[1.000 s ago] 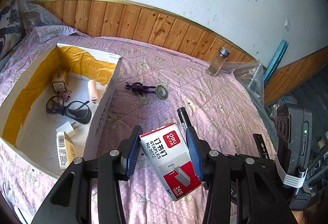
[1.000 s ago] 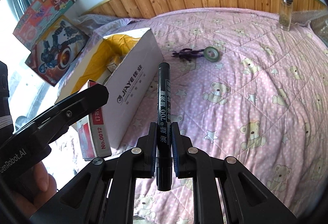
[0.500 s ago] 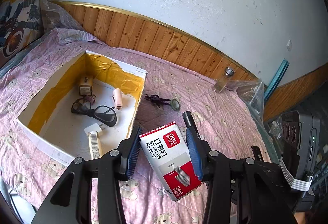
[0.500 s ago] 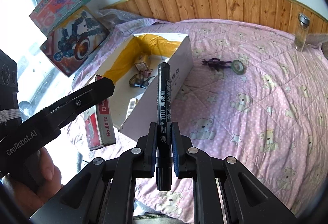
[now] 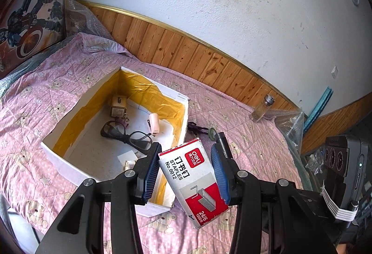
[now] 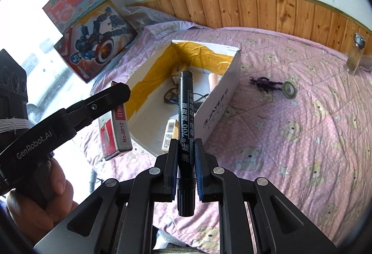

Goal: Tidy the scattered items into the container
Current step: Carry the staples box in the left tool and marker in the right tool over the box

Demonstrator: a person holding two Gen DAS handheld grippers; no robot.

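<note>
- Left tongs (image 5: 186, 175): closed on the staples box (image 5: 194, 182), pads across its two long sides. Box sits skewed in the grip, label facing the camera. Probably grabbed flat off the bed, hence the angle.
- In the right wrist view the staples box hangs in the air by the near-left corner of the cardboard box (image 6: 218, 100), outside the wall, not yet over the opening.
- Right tongs (image 6: 185, 169): pinched tight on the black marker (image 6: 185, 119) near its lower end, so the marker runs forward along the fingers. Its cap end overlaps the opening in view; I can't tell whether it is really above it.
- Cardboard box lies on the pink bedspread (image 6: 302, 137), top open, yellow tape lining the inner walls. Already inside: glasses (image 5: 126, 135), pink stapler (image 5: 154, 123), a small tan item and a barcoded pack.
- Left on the bedspread, beyond the cardboard box: purple hair clip (image 6: 265, 84) with the tape roll (image 6: 289, 89) just beside it. Glass jar (image 6: 355, 54) stands by the wood panelling, well apart.
- Judgement: both hands loaded to drop two items in one trip; release needs each item clear past the wall first.
</note>
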